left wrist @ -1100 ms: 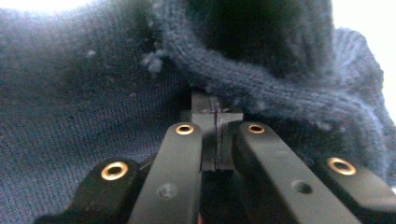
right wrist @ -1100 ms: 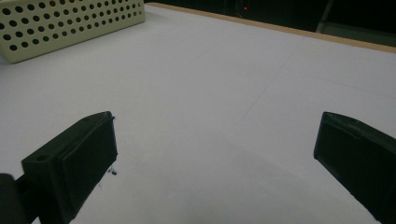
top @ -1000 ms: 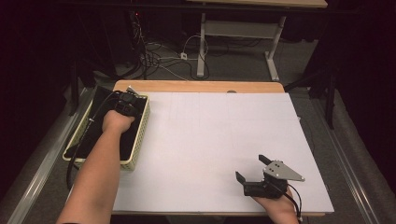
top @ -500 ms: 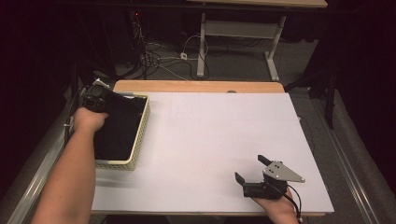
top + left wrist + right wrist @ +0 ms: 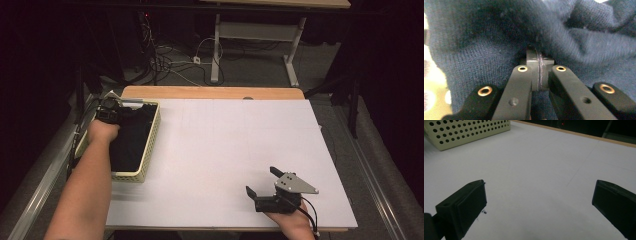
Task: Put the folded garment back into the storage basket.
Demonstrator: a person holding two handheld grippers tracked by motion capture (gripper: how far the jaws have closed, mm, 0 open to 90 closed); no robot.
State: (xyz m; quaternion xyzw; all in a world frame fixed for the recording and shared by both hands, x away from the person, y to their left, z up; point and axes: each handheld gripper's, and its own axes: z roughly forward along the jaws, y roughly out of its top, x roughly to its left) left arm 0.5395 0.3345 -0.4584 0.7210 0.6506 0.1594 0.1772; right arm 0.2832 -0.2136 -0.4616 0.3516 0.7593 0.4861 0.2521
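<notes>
White sheeting covered the counter [image 5: 220, 150] in a dark room. Dark knit cloth [image 5: 486, 37] lay in the perforated basket [image 5: 150, 145], clamped by the left gripper [image 5: 107, 111]; the right gripper [image 5: 265, 182] was held with fingers apart.

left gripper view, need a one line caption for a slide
Left gripper with its jaws shut on a fold of dark blue knit cloth, pale basket wall at the left edge.

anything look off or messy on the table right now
Nothing stands out. The dark knit garment lies bunched inside the yellow perforated basket at the table's left edge, with the left gripper shut on a fold of it. The right gripper rests open on the bare white table.
</notes>
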